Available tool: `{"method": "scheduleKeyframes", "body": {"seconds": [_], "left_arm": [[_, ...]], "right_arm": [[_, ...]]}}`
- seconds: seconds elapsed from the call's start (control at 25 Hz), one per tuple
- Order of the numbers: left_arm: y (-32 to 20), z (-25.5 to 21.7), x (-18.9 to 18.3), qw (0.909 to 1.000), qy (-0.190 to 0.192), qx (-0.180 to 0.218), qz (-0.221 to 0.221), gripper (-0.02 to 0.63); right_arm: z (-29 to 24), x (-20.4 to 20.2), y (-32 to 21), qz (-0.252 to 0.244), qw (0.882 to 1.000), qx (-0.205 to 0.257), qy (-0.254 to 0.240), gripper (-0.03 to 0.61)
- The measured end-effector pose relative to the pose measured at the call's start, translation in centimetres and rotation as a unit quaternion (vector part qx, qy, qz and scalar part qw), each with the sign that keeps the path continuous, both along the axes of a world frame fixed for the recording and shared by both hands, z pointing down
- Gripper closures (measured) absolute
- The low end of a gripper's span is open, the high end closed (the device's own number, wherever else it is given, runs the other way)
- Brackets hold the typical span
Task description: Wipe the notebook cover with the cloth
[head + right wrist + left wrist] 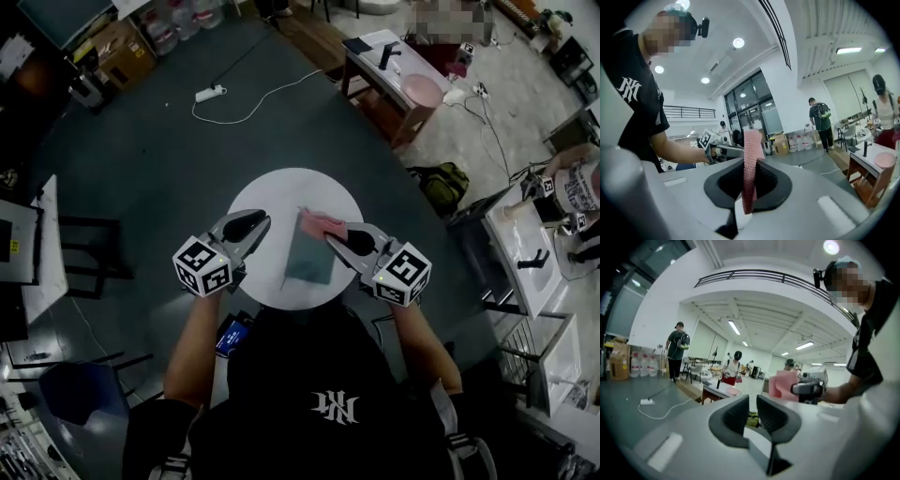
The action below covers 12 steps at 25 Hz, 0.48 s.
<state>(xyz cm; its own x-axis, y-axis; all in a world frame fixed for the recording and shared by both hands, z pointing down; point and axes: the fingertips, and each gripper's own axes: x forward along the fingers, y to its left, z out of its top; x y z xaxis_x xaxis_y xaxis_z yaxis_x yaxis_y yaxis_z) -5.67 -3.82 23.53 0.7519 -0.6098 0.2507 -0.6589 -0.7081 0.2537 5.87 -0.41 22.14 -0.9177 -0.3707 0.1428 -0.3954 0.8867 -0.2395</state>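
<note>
Cloth (750, 159), pinched in right hand-held gripper (749, 187)

Pink cloth (749, 164) w/ knobbly weave; notebook (309, 258) cover matt.

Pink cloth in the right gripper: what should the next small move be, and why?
Probably lower the right gripper so the cloth presses flat on the notebook, ready for a stroke. The cloth is clamped upright in that gripper, over the notebook's far right corner. The left gripper is open and empty beside it.
</note>
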Motion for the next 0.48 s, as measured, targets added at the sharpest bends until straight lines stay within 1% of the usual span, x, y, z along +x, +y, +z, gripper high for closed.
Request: {"method": "scheduleKeyframes", "body": {"seconds": [0.12,0.24,0.36,0.48], "left_arm": [[1.5,-6.7,-2.1,0.9979,0.007,0.065,-0.003,0.574],[3.4,-11.6,-3.5,0.9932,0.014,0.116,0.007,0.592],[6.2,-14.7,-4.3,0.9880,0.031,0.150,0.023,0.611],[9.0,-16.1,-5.4,0.9847,0.041,0.163,0.045,0.611]], "right_arm": [[-5.5,-1.3,0.7,0.001,0.999,0.042,-0.023,0.566],[-9.9,-2.2,2.2,0.008,0.996,0.075,-0.052,0.565],[-12.6,-2.9,4.6,0.021,0.993,0.097,-0.066,0.566],[-14.0,-4.3,7.7,0.038,0.990,0.106,-0.079,0.566]]}}
